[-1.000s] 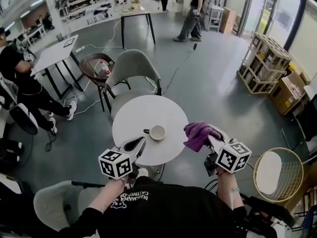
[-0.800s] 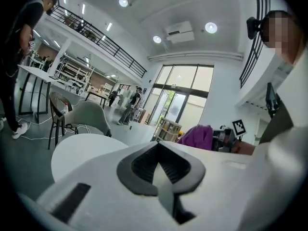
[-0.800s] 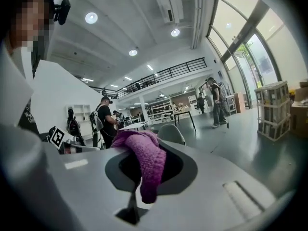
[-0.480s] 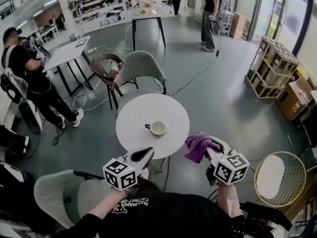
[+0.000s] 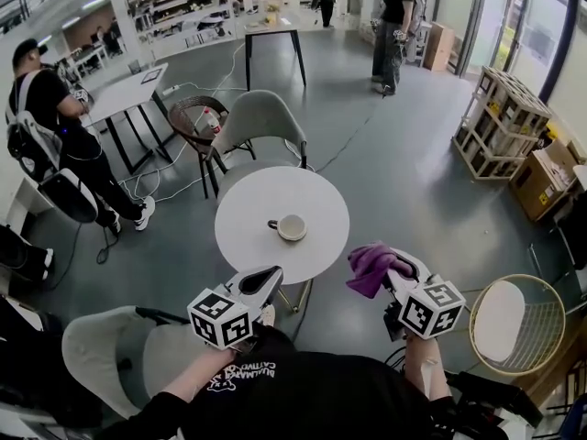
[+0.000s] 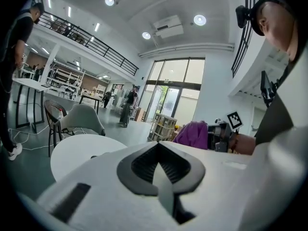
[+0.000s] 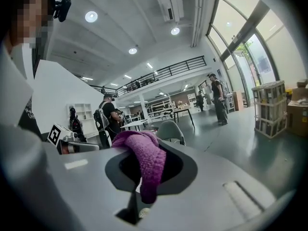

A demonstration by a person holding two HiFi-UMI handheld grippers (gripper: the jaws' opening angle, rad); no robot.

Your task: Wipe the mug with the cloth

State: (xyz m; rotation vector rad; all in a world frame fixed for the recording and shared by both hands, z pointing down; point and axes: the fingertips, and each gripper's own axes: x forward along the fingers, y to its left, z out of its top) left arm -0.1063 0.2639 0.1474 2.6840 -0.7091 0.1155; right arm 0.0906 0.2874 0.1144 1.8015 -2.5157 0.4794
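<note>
A cream mug [image 5: 292, 227] stands near the middle of the round white table [image 5: 266, 204], its handle pointing left. Nearer me than the table's front edge, my left gripper [image 5: 263, 280] is shut with nothing in it. The left gripper view shows its jaws [image 6: 161, 173] pressed together, the table [image 6: 79, 150] lying beyond them. My right gripper [image 5: 389, 268] is off the table's right front, shut on a purple cloth [image 5: 371, 264]. In the right gripper view the cloth [image 7: 144, 160] drapes out over the jaws. Both grippers are well apart from the mug.
A grey chair [image 5: 261, 119] stands behind the table and another [image 5: 101, 356] at my lower left. A wire chair with a white seat [image 5: 500, 324] is at the right. A person [image 5: 50, 140] stands at the left by a desk; wooden crates [image 5: 500, 122] sit at the far right.
Both grippers have drawn back from over the table's front edge toward my body, the cloth going with the right one. The mug has not moved.
</note>
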